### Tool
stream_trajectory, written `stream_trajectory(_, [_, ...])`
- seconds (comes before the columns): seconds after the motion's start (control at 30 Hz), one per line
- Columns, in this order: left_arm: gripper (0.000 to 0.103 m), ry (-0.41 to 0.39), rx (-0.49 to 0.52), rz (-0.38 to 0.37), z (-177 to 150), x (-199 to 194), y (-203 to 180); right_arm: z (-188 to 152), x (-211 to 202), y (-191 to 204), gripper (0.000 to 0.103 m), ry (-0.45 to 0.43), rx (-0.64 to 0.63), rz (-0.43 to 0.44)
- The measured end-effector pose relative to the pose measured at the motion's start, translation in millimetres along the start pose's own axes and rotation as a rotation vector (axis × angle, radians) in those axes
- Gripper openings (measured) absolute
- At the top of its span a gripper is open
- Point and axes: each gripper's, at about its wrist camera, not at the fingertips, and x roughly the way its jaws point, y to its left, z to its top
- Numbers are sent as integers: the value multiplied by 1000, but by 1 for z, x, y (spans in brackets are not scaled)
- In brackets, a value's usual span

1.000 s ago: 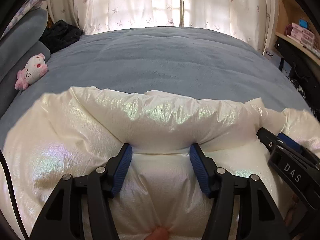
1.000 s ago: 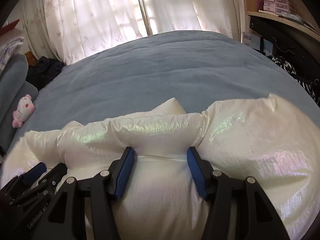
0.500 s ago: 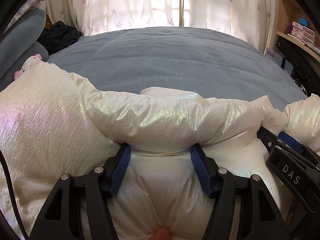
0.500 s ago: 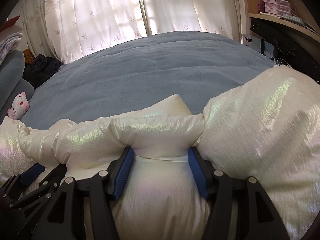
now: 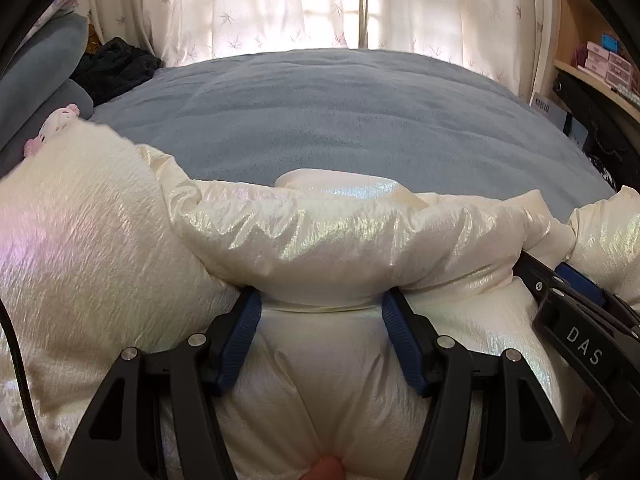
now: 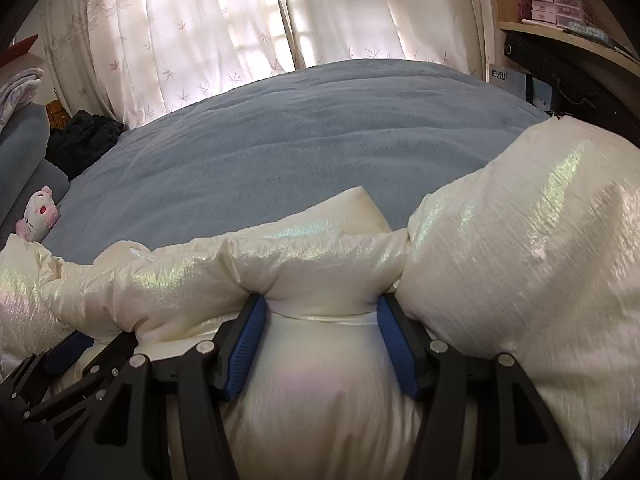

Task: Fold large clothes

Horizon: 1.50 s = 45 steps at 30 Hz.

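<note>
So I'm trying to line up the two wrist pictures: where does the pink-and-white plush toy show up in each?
Left wrist: the plush toy peeks over the white puffy jacket at the far left edge, mostly hidden.
Right wrist: the plush toy lies at the left edge on the blue bedspread, fully visible.
Shared landmark: the black garment beyond the toy, under the curtains.

**Count of things on and around the bed**

One cream puffer jacket lies on one blue-grey bedspread. Two grippers: the left gripper and the right gripper, each with two blue pads. One white-and-pink plush toy. One dark heap of clothing. Two curtain panels. One wall shelf with small pink drawer boxes, number unclear.
</note>
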Motion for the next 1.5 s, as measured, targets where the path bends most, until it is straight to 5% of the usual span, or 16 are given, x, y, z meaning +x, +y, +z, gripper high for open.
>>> stream_trajectory(0.2, [63,110,59,-50,33,-6,14,17,-4,-3,57,97,-62,35])
stream_trajectory(0.33, [63,69,54,-31,57,-14,40,35,-17,-28,52,95,-90,34])
stream_trajectory(0.43, [63,46,24,38,66,-12,67,50,-26,-62,52,55,-43,-8])
stream_trajectory(0.7, [63,90,-93,57,66,13,109,55,-7,-125,52,100,116,-20])
stream_trajectory(0.83, [63,76,-36,110,57,23,95,42,5,-126,53,89,121,-2])
stream_trajectory(1.1, [63,83,-75,92,53,21,104,37,7,-130,53,97,146,24])
stream_trajectory(1.5, [63,62,-40,154,54,-48,112,42,-40,-121,54,83,194,14])
